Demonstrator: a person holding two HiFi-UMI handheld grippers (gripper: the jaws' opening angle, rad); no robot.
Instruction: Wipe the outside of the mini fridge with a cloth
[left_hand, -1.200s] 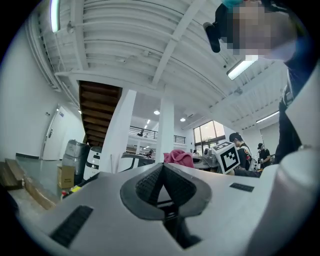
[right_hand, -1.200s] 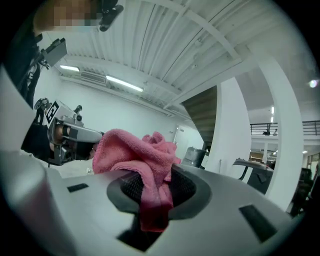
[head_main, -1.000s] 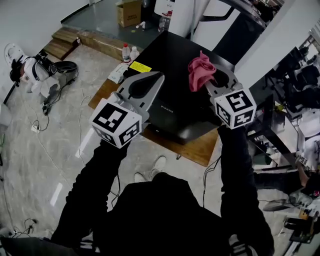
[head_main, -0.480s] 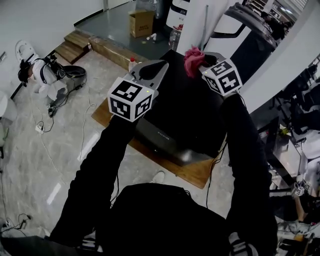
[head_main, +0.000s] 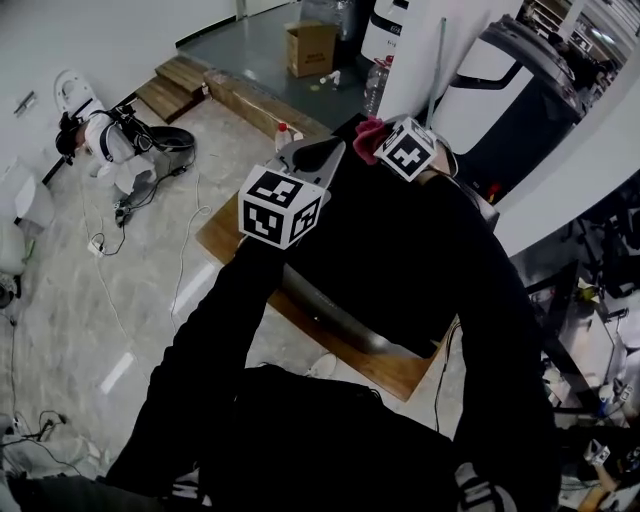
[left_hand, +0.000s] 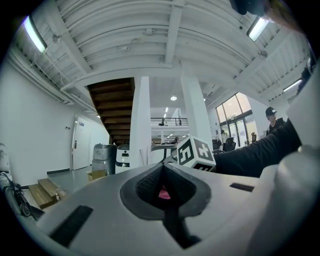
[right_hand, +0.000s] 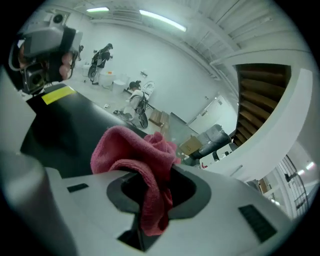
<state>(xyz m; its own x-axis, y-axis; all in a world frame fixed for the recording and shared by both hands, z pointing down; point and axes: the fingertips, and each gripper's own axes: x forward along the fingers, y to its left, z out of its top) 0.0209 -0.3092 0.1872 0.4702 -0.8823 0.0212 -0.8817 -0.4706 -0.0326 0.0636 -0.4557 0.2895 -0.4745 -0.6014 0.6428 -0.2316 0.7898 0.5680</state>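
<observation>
The black mini fridge (head_main: 322, 306) lies on a wooden board, mostly hidden under the person's black sleeves. My right gripper (head_main: 378, 142) is shut on a pink cloth (head_main: 366, 138) at the fridge's far end. In the right gripper view the cloth (right_hand: 136, 153) bunches out of the jaws above the fridge's black surface (right_hand: 65, 127), which carries a yellow label (right_hand: 57, 94). My left gripper (head_main: 318, 153) is shut and empty, held over the fridge's far left edge. The left gripper view looks out level across the room and catches the right gripper's marker cube (left_hand: 196, 152).
The wooden board (head_main: 224, 232) juts out at the fridge's left. Bottles (head_main: 283, 134) stand by its far corner, with a cardboard box (head_main: 309, 46) beyond. Cables and gear (head_main: 120, 150) lie on the floor at left. Large black-and-white machines (head_main: 505, 80) stand close at right.
Both grippers have travelled away from the person toward the fridge's far end, carrying the pink cloth across the top. The head view has tipped forward with them.
</observation>
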